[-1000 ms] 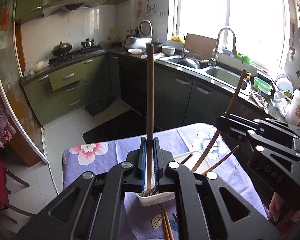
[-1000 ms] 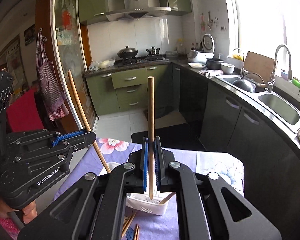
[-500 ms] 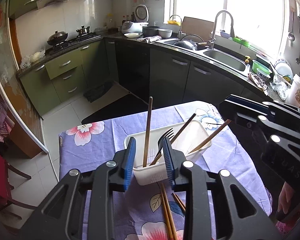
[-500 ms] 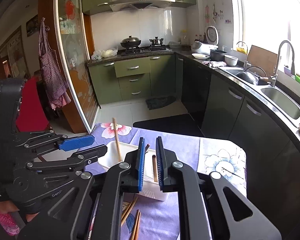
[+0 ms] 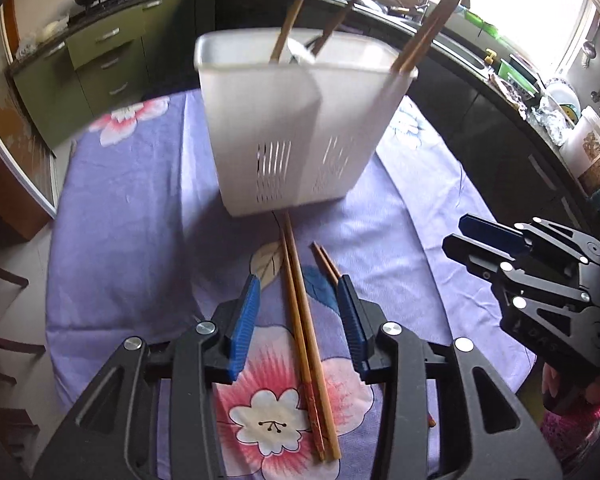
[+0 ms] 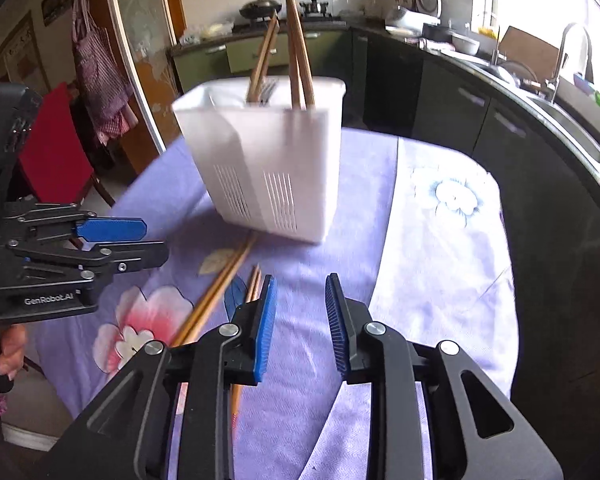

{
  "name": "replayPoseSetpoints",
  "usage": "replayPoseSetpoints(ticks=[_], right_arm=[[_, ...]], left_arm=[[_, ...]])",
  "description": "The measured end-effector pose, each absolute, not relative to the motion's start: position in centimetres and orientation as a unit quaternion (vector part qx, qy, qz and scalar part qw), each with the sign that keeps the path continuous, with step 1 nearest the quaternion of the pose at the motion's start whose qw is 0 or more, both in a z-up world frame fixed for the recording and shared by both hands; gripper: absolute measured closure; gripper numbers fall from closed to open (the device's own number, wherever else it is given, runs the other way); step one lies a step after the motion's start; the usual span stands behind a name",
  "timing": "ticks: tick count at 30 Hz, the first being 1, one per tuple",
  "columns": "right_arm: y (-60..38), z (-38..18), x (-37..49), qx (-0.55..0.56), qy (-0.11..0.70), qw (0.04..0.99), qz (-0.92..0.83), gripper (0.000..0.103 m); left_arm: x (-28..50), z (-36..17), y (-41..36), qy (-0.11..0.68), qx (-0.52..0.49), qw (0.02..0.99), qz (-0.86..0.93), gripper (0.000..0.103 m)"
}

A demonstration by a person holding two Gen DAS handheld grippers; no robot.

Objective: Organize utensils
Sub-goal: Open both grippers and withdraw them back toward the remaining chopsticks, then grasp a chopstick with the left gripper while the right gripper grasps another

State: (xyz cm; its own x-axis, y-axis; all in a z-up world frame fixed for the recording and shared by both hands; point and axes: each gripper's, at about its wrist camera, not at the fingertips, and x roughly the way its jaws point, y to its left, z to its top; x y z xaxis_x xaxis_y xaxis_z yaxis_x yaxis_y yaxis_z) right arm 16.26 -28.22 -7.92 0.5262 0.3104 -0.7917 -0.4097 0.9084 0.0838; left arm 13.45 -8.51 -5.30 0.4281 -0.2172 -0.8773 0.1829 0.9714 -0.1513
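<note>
Chopsticks (image 5: 306, 332) lie loose on the purple floral tablecloth (image 5: 140, 216), a long pair running from the foot of the white slotted utensil holder (image 5: 284, 132) back toward me, passing between the blue pads of my left gripper (image 5: 298, 320) without touching either one. My left jaws have just been opening and now stand partly apart, holding nothing; the pair on the cloth sits beneath the gap, closer to the right pad. A second, shorter-looking pair (image 5: 325, 261) lies just beside the first at about one o'clock from it, its near end hidden behind my right-hand pad.

From the left wrist view the holder stands at twelve o'clock on the table, with several wooden chopsticks (image 5: 294, 12) leaning out of its top toward the sink side. My right gripper (image 5: 470, 236) shows at three o'clock, off to the side of the holder and well clear of it.

From the right wrist view, my right gripper (image 6: 300, 320) has also just been opening; its jaws are a modest way apart with only bare cloth between them. The holder (image 6: 268, 160) stands at eleven to twelve o'clock, chopsticks and a fork (image 6: 266, 92) poking up from it. The long pair on the cloth (image 6: 216, 296) runs out at ten o'clock, and the shorter pair (image 6: 254, 284) ends right by my left-hand pad; whether it touches I cannot tell. My left gripper (image 6: 140, 240) sits at nine o'clock, empty, with fingers of the hand (image 6: 10, 344) visible below it.
</note>
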Motion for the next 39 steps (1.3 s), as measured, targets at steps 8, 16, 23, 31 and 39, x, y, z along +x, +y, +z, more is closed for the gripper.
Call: replayPoseSetpoints(ticks=[8, 16, 23, 31, 39], right_arm=[[-27.9, -10.6, 16.8, -0.056, 0.464, 0.859, 0.207, 0.078], [-27.8, -10.8, 17.7, -0.053, 0.471, 0.856, 0.207, 0.078], [-27.6, -11.0, 18.0, -0.052, 0.473, 0.854, 0.21, 0.078], [-27.2, -11.7, 18.1, -0.057, 0.478, 0.85, 0.212, 0.078], [-26.0, -12.3, 18.3, -0.066, 0.484, 0.845, 0.217, 0.078]], left_arm=[[13.2, -9.0, -9.8, 0.554, -0.008, 0.824, -0.119, 0.065], [14.5, -11.1, -10.3, 0.579, 0.012, 0.809, -0.103, 0.089], [15.0, -11.6, -9.7, 0.581, 0.018, 0.809, -0.089, 0.091], [15.0, -12.3, -10.2, 0.584, 0.04, 0.806, -0.087, 0.095], [14.4, -12.2, -10.0, 0.582, 0.04, 0.807, -0.09, 0.096]])
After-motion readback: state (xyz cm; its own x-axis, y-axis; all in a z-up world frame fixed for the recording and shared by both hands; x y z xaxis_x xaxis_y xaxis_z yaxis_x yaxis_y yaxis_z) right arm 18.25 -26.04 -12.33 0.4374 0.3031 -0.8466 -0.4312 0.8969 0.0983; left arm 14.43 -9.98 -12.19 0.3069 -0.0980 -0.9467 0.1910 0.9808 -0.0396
